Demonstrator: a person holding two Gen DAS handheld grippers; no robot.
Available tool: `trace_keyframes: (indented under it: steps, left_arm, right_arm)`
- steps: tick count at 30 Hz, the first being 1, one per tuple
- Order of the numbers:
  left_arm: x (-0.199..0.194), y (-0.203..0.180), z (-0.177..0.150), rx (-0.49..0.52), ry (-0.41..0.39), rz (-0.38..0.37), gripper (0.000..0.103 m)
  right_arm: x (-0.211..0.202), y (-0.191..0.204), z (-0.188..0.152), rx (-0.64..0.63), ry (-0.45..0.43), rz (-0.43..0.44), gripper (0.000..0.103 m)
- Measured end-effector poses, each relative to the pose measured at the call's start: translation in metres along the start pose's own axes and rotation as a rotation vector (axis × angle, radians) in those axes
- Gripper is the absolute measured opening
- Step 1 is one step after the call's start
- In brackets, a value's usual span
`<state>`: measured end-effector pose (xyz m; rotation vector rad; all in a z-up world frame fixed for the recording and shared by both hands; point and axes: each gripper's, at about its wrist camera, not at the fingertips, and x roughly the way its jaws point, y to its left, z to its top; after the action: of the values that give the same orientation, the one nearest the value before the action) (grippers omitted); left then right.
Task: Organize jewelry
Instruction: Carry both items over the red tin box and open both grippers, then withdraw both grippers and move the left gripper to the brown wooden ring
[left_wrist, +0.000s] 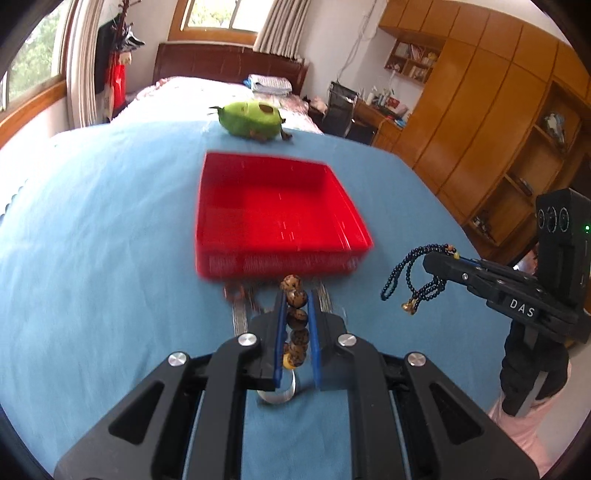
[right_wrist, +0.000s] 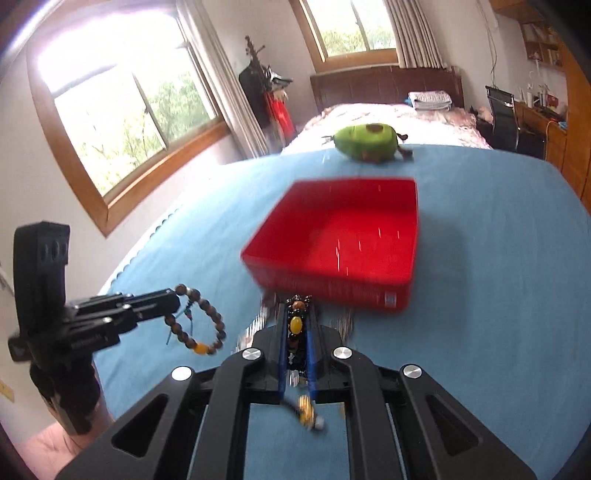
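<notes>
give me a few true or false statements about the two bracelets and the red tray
1. The left tongs are shut on a bracelet of big brown beads. True.
2. The right tongs are open and hold nothing. False: they are shut on a string of small dark beads.
3. The red tray already has jewelry in it. False: no jewelry shows inside it.
4. A green avocado toy lies beyond the tray on the blue cloth. True.
5. Both bracelets hang clear of the cloth. True.
</notes>
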<state>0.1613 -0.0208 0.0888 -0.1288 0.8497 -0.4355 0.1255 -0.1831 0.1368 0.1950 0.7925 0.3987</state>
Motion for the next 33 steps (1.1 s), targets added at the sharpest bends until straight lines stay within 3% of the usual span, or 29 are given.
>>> trace_keyframes:
  steps: [4,10,19,22,23,25,33]
  left_arm:
    - [0.03,0.009,0.045,-0.02,-0.02,0.007,0.01]
    - [0.083,0.028,0.086,-0.064,-0.038,-0.006,0.01]
    - [0.155,0.054,0.093,-0.102,0.069,0.038,0.011]
    - [0.152,0.057,0.092,-0.101,0.068,0.055,0.018]
    - [0.149,0.055,0.092,-0.094,0.063,0.064,0.029]
    - [0.139,0.053,0.091,-0.086,0.045,0.074,0.04]
    - [0.106,0.038,0.08,-0.049,0.021,0.098,0.044]
  right_arm:
    - [0.033,-0.015,0.035,0.037,-0.016,-0.014,0.008]
    - [0.09,-0.047,0.063,0.087,-0.027,-0.064,0.008]
    - [0.155,-0.083,0.053,0.129,0.101,-0.119,0.01]
    - [0.154,-0.082,0.054,0.128,0.099,-0.129,0.02]
    - [0.151,-0.081,0.053,0.123,0.088,-0.129,0.024]
    - [0.143,-0.078,0.053,0.117,0.07,-0.132,0.025]
    - [0.119,-0.068,0.053,0.104,0.042,-0.124,0.025]
